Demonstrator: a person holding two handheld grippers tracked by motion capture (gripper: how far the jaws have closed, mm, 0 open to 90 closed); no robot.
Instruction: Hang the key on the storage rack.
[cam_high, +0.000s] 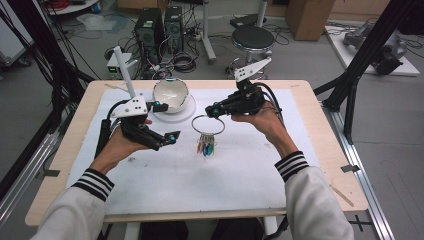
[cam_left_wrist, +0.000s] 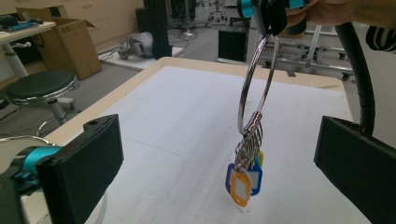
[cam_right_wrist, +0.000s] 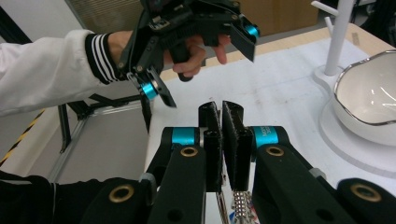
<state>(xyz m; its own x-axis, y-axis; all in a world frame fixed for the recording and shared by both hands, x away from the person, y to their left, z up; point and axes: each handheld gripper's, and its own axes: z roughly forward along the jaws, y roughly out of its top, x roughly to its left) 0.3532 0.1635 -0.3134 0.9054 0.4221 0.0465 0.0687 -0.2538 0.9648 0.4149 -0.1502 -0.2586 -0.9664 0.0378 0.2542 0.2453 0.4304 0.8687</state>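
While the right gripper (cam_high: 216, 110) hung over the middle of the worktop (cam_high: 320, 150), its jaws were pressed together on the top of a large metal key ring (cam_high: 208, 125), which dangled below them with a bunch of coloured key tags (cam_high: 206, 147) at its lowest point. In the left gripper view the tags hung just clear of the white mat (cam_left_wrist: 187, 121) or barely brushing it; which of the two could not be told. The left gripper (cam_high: 165, 122) waited near the ring on the side of the worktop's left edge, its jaws spread wide and holding nothing, aimed toward the loop.

The step in hand looked like a lift and presentation of the ring, perhaps for a handover or for hanging it on the white peg stand (cam_high: 125, 70) near the far left corner. The next move would likely call for the open jaws to come in level around the loop without knocking it into a swing, or for the ring to be carried up to a peg.

A white bowl (cam_high: 170, 94) sat on a round base toward the far edge, close beside the left gripper, so a sweep that way risked a bump. Toward the near edge and the right edge the mat lay bare, giving room to move.
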